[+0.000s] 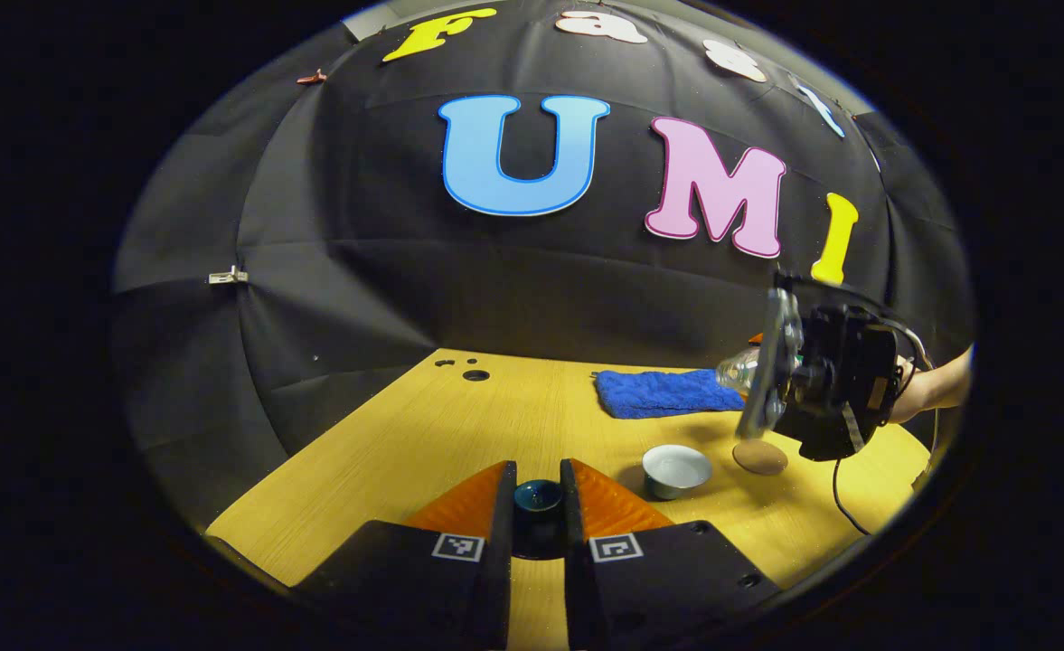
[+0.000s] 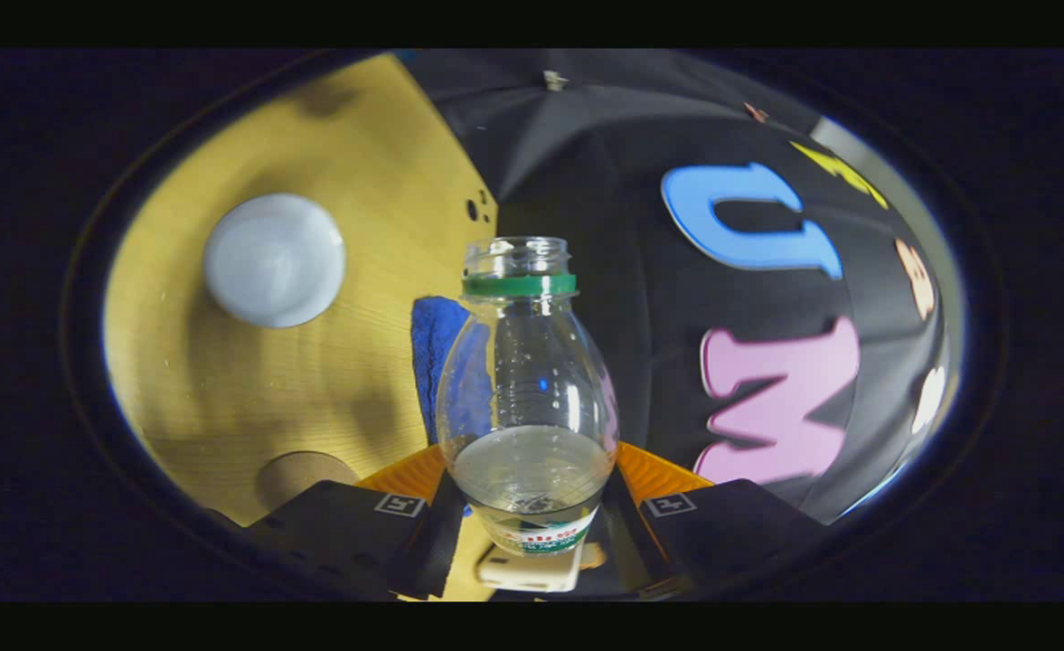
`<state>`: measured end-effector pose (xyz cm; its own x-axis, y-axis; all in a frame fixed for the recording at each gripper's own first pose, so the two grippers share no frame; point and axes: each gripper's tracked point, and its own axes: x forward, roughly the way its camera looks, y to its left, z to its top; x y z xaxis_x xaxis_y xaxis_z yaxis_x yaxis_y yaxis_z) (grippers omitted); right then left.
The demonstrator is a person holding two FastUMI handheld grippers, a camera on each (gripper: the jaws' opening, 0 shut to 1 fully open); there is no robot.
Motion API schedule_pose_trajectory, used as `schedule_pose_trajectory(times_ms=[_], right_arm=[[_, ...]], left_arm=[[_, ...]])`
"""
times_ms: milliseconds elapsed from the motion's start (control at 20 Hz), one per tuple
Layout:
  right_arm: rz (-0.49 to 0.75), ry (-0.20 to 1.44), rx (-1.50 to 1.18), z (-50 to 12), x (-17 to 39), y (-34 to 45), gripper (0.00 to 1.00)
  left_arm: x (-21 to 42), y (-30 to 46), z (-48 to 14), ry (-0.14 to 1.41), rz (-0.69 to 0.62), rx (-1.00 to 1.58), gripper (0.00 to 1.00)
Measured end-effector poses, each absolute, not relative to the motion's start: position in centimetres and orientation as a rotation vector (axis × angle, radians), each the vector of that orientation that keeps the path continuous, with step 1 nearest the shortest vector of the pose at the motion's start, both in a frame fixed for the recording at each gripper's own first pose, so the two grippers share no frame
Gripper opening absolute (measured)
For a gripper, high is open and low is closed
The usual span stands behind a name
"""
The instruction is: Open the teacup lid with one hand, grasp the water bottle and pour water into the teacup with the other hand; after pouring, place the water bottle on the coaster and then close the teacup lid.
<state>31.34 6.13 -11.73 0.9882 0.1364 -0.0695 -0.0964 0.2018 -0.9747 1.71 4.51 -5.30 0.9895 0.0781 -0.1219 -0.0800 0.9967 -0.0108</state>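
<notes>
The bottle (image 2: 528, 398), uncapped and part full, is clamped between the right gripper's (image 2: 532, 506) fingers. The lid (image 1: 539, 495) sits pinched between the left gripper's (image 1: 538, 506) fingers; the open cup (image 1: 676, 470) stands just right of them, the coaster (image 1: 759, 457) beyond.

Teacup (image 1: 676, 470) on table (image 1: 459, 434), coaster (image 1: 759, 457) just beside, cloth (image 1: 663, 392) behind.

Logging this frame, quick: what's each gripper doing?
Left gripper: closed on the teacup lid.
Right gripper: closed on the water bottle, tipped sideways.
</notes>
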Motion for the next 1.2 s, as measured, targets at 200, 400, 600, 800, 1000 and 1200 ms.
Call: schedule_pose_trajectory(times_ms=[200,400,600,800,1000,1200], right_arm=[[0.139,0.185,-0.936,-11.3,30.9,3.2,0.73],[0.235,0.279,-0.530,-11.0,29.8,2.6,0.73],[0.313,0.298,-0.106,-11.6,29.9,4.0,0.73],[0.280,0.260,0.075,-11.2,29.8,4.4,0.73],[0.277,0.172,0.060,-9.6,28.7,4.7,0.74],[0.300,0.127,-0.007,-10.5,29.4,4.3,0.76]], left_arm=[[2.0,3.9,-4.5,0.106,0.076,-0.023,0.31],[2.3,2.7,-3.9,0.081,0.058,-0.056,0.28],[3.2,1.4,-3.7,0.054,0.045,-0.113,0.28],[3.6,1.5,-4.6,0.063,0.052,-0.093,0.28],[3.6,1.5,-5.6,0.081,0.069,-0.107,0.31],[3.5,1.5,-5.1,0.087,0.077,-0.111,0.28]])
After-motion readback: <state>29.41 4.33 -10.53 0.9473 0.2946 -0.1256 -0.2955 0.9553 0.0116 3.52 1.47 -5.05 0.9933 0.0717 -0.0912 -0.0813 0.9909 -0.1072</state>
